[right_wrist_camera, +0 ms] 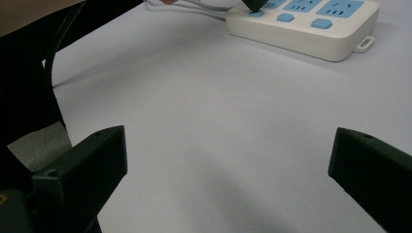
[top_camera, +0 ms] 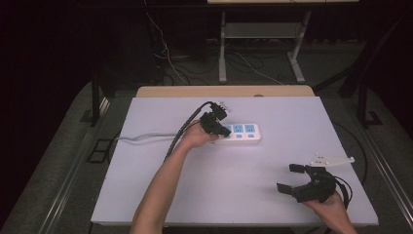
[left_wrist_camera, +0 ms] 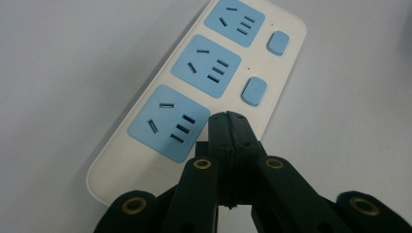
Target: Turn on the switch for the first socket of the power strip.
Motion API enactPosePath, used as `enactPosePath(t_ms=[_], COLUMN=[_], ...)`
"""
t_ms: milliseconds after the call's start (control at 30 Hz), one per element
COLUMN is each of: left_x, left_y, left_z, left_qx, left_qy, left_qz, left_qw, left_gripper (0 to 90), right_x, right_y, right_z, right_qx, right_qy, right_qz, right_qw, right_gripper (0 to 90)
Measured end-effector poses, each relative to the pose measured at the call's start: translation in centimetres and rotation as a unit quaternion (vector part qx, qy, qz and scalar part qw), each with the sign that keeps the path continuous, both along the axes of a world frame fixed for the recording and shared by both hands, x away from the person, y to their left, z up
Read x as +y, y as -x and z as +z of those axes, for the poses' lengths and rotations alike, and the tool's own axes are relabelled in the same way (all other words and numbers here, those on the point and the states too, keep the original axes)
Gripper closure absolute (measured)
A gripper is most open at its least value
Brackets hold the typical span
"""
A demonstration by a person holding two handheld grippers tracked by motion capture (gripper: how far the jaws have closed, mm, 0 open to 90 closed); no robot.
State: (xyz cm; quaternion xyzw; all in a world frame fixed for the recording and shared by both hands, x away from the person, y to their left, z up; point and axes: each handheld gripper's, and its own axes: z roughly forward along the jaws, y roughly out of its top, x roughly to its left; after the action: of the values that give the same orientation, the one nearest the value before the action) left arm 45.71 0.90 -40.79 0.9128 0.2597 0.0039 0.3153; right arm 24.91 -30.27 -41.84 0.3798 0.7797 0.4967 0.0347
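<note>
White and blue, the power strip (left_wrist_camera: pixel 204 82) lies under our left gripper (left_wrist_camera: pixel 227 121) — jaws pressed together on a switch (right_wrist_camera: pixel 256 13) — our right gripper (top_camera: pixel 295 178) spread wide, well apart.

Table (top_camera: pixel 272 161) evenly lit from above; surroundings dark; soft shadows; slight close-up blur.

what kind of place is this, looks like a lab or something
Probably a lab or recording workspace, not a home: a plain white table holding a power strip, loose cables on the floor behind it, and metal stand legs against a dark backdrop.
</note>
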Motion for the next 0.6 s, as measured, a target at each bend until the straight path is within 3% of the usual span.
enactPosePath(t_ms=[267,333,600], left_x=[0.12,0.04,0.38], left_y=[0.27,0.47,0.61], left_z=[-0.32,-0.37,-0.61], left_qx=[-0.001,-0.002,0.0], left_qy=[0.008,0.002,0.022], left_qz=[0.017,0.021,0.036], left_qw=[0.9998,0.9998,0.9991], left_gripper=[89.8,89.8,89.7], right_x=[-0.06,-0.16,-0.17], right_y=[0.12,0.12,0.15], right_z=[0.15,0.16,0.18], right_qx=[-0.004,-0.005,-0.005], right_qy=[-0.002,-0.003,-0.002], right_qz=[-0.001,-0.002,-0.003], right_qw=[1.0,1.0,1.0], right_gripper=[0.1,0.1,0.1])
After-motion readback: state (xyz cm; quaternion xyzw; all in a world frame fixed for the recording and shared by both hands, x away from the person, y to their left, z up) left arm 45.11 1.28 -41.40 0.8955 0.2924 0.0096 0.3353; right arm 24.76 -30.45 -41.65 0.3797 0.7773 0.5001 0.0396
